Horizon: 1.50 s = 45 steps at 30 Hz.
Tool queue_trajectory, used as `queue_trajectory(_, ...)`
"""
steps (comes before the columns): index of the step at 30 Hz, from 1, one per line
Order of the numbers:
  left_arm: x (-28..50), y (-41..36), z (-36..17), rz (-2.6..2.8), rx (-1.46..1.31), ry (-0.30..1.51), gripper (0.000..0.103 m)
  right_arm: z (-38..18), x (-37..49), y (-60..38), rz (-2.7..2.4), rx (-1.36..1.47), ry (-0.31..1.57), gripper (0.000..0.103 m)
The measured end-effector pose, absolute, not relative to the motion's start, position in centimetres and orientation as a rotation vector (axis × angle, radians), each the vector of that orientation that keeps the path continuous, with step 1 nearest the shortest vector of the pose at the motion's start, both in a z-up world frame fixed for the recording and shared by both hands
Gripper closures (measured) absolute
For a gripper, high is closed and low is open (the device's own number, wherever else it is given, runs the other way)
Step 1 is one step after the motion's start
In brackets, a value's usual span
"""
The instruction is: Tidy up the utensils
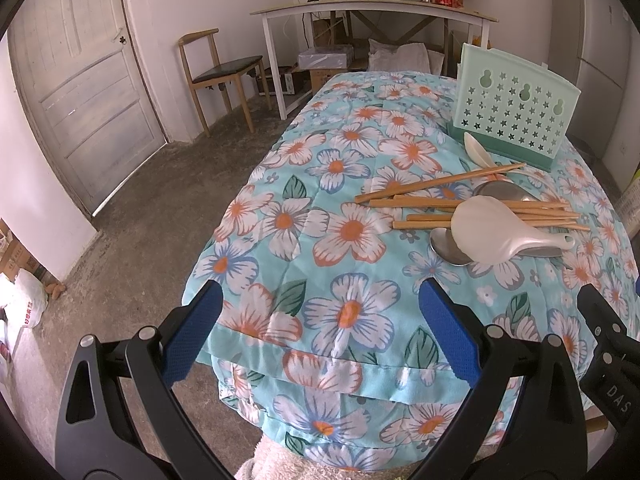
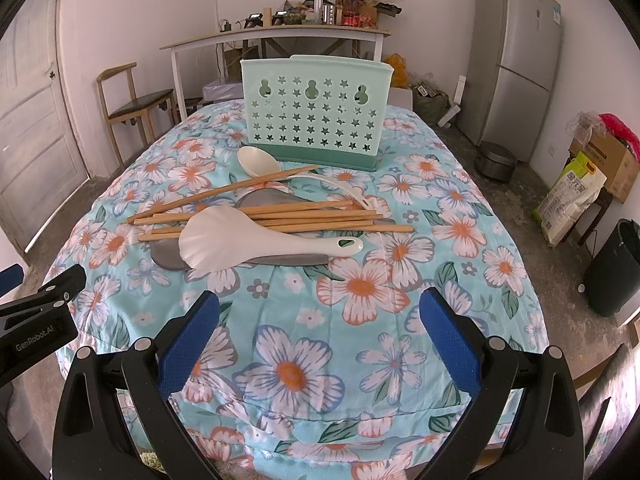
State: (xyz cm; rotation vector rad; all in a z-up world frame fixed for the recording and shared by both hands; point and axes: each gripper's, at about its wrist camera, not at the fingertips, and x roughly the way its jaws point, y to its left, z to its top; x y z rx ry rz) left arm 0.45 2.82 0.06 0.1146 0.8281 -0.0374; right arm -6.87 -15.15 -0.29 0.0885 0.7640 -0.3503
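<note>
A mint-green utensil holder (image 2: 314, 110) with star cut-outs stands upright at the far side of the floral-covered table (image 2: 460, 280); it also shows in the left wrist view (image 1: 516, 110). In front of it lies a pile: several wooden chopsticks (image 2: 280, 216), a white rice paddle (image 2: 248, 242), a white ladle (image 2: 258, 160) and metal spoons (image 2: 268, 200). The pile shows in the left wrist view too, with the paddle (image 1: 492, 234) on top. My right gripper (image 2: 320, 332) is open and empty, near the table's front edge. My left gripper (image 1: 320, 328) is open and empty, at the table's front left corner.
A wooden chair (image 2: 128, 100) and a white desk (image 2: 276, 38) with clutter stand behind the table. A grey fridge (image 2: 516, 60) is at the back right, with boxes, a rice bag (image 2: 568, 196) and a black bin (image 2: 616, 268) on the floor. A door (image 1: 76, 92) is on the left.
</note>
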Motion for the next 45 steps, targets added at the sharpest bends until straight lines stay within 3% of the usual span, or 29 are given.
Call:
queue_trajectory(27,3.8,0.9,-1.8,-0.241,0.086,0.791,0.008,-1.3,-5.1,-18.5,-0.249,0.077,0.63,0.005)
queue_trajectory(28,3.8,0.7,-1.9,-0.265,0.083,0.787,0.011,-1.5,-5.0,-18.5,-0.237,0.08,0.634,0.005)
queue_trajectory(32,4.5,-0.2,-2.7,-0.422,0.031,0.826,0.043,-2.2,-4.5,-18.6,-0.185,0.099,0.652,0.006)
queue_trajectory(37,5.9,-0.5,-4.2,-0.519,-0.093,0.911,0.066,-3.3,-3.5,-19.0,-0.142,0.123,0.692,0.006)
queue_trajectory(45,8.0,0.3,-6.4,-0.546,-0.275,0.977,0.083,-3.9,-3.1,-19.1,-0.115,0.124,0.686,0.006)
